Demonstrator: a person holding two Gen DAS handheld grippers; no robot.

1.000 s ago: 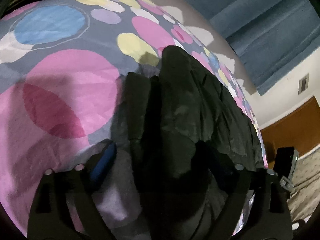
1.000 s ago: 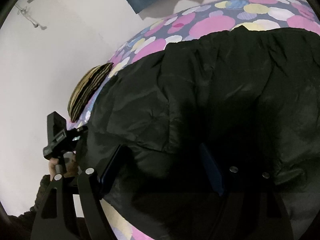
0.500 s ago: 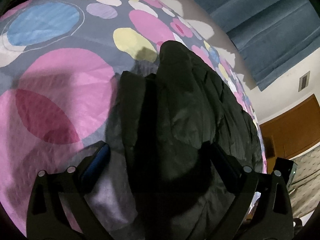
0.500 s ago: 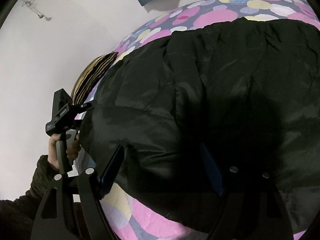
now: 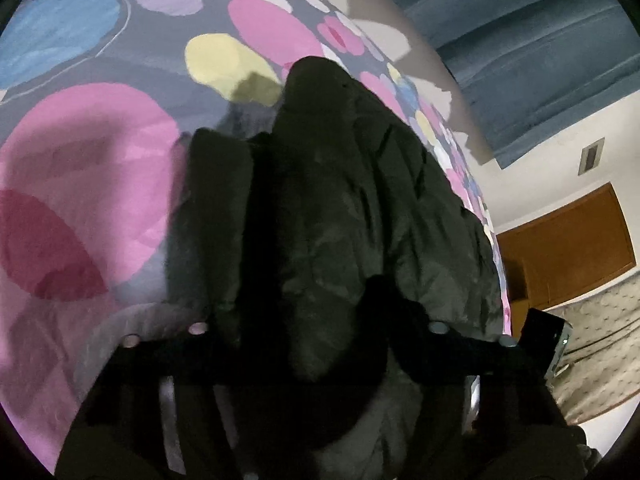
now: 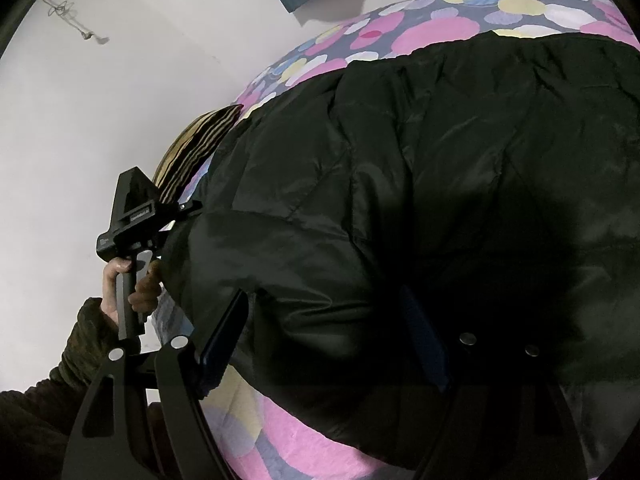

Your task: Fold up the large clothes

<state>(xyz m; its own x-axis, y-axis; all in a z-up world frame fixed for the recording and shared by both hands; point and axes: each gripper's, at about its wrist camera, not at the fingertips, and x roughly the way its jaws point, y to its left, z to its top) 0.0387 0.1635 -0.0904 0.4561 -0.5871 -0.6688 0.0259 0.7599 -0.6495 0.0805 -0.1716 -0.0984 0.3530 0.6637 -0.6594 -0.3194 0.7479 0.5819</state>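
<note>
A large black padded jacket (image 6: 440, 184) lies on a bed with a pink, yellow and blue spotted cover (image 5: 100, 168). In the left wrist view the jacket (image 5: 352, 208) rises as a bunched ridge right in front of my left gripper (image 5: 316, 340), whose dark fingers have closed in on a fold of it. My right gripper (image 6: 320, 344) is open, its blue-padded fingers (image 6: 224, 340) straddling the jacket's near edge. The left gripper and the hand holding it also show in the right wrist view (image 6: 132, 220), at the jacket's left end.
A striped pillow (image 6: 192, 148) lies at the head of the bed by a white wall (image 6: 100, 100). Blue curtains (image 5: 520, 60) hang beyond the bed. A brown door (image 5: 568, 248) and a patterned mattress (image 5: 600, 352) stand to the right.
My left gripper's fingers have closed from wide open onto the jacket's fold. The right gripper has stayed open while the jacket spread flatter and the left gripper rose.
</note>
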